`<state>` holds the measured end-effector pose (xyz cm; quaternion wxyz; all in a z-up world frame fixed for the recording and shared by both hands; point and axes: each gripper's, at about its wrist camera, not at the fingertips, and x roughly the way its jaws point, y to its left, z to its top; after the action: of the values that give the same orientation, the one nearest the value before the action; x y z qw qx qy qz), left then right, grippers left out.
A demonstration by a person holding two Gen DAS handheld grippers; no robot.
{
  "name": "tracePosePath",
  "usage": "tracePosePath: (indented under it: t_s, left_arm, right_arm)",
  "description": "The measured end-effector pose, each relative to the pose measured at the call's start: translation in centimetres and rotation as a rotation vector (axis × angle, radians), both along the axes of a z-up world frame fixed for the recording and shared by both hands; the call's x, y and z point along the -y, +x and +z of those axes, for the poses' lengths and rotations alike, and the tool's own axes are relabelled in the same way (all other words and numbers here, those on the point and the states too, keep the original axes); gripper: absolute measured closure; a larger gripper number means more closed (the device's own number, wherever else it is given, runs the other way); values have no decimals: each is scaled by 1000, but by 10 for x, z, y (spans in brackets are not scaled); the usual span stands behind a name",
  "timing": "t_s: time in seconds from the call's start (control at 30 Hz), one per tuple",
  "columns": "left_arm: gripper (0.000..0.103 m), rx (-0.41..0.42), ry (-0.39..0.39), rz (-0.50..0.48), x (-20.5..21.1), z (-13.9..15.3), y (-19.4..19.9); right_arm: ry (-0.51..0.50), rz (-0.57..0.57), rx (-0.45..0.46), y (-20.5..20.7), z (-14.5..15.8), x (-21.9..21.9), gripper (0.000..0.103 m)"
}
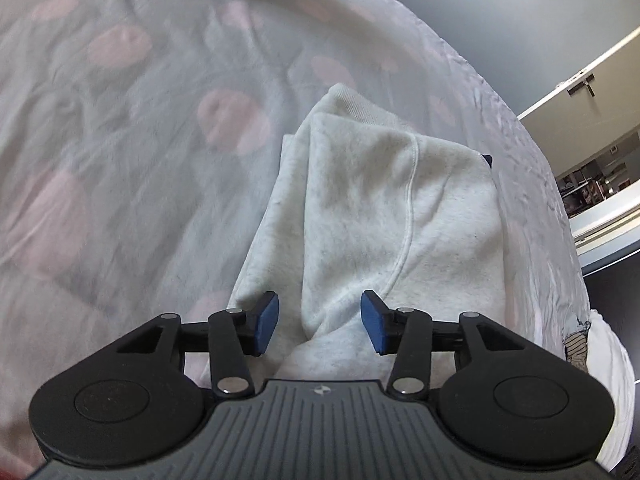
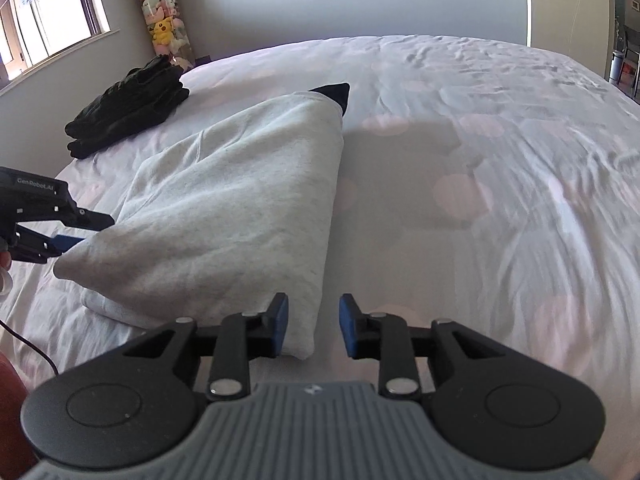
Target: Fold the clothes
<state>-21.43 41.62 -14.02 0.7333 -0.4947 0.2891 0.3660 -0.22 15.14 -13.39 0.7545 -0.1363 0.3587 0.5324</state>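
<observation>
A folded light grey sweatshirt (image 1: 372, 208) lies on the bed; it also shows in the right wrist view (image 2: 240, 208). A dark corner (image 2: 334, 94) sticks out at its far end. My left gripper (image 1: 319, 322) is open, its blue pads either side of a fold at the garment's near edge, not closed on it. It appears from the side in the right wrist view (image 2: 70, 240), at the sweatshirt's left corner. My right gripper (image 2: 313, 330) is open at the garment's near right corner, with the corner between the pads.
The bed sheet (image 2: 500, 160) is white with faint pink spots. A folded black garment (image 2: 128, 108) lies at the far left of the bed. A tube of plush toys (image 2: 164, 24) stands by the window. A door (image 2: 568, 0) is at the far right.
</observation>
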Motion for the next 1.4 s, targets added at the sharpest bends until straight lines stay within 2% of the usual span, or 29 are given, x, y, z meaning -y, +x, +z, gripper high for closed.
tracePosePath:
  t_s: [0.1, 0.2, 0.23, 0.3, 0.33, 0.37, 0.4, 0.5, 0.57, 0.6, 0.7, 0.8, 0.9, 1.13, 1.23, 1.4]
  left_arm:
    - [44, 52, -78, 20, -5, -16, -4]
    - [45, 129, -113, 44, -6, -20, -8]
    - [50, 160, -118, 44, -6, -20, -9]
    - [74, 196, -113, 33, -3, -18, -7]
    - [82, 189, -87, 36, -1, -16, -7]
    - [88, 187, -49, 28, 2, -11, -6]
    - [90, 182, -8, 21, 5, -4, -6]
    - [91, 120, 158, -34, 18, 25, -2]
    - [92, 43, 236, -64, 25, 38, 0]
    - [92, 6, 249, -69, 25, 38, 1]
    - [93, -75, 226, -67, 21, 20, 1]
    - [98, -170, 252, -85, 23, 2, 4]
    - [98, -193, 250, -96, 20, -6, 7]
    - [98, -290, 300, -158, 16, -16, 23]
    - [98, -316, 323, -176, 17, -16, 27]
    - [97, -295, 320, -167, 19, -12, 21]
  right_arm:
    - [-3, -8, -2, 3, -3, -1, 71]
    - [-10, -6, -13, 5, -7, -4, 71]
    - [-13, -4, -16, 4, -8, -4, 71]
    - [-17, -1, -20, 4, -11, -5, 70]
    - [-18, -3, -22, 4, -12, -5, 70]
    - [-18, -5, -26, 5, -12, -5, 70]
    - [-17, -9, -28, 6, -12, -4, 70]
    - [-10, -24, -25, 8, -10, -1, 70]
    - [8, -32, -31, 10, -6, 2, 70]
    - [22, -34, -38, 11, -4, 2, 70]
    - [62, -9, -57, 8, 2, -3, 70]
    - [82, 36, -51, 1, 6, -15, 72]
    - [71, 82, -31, -8, 3, -31, 73]
    - [-51, 110, -16, -7, -30, -66, 72]
    - [-64, 104, -41, 0, -38, -74, 73]
    - [-114, 130, -56, 2, -24, -80, 73]
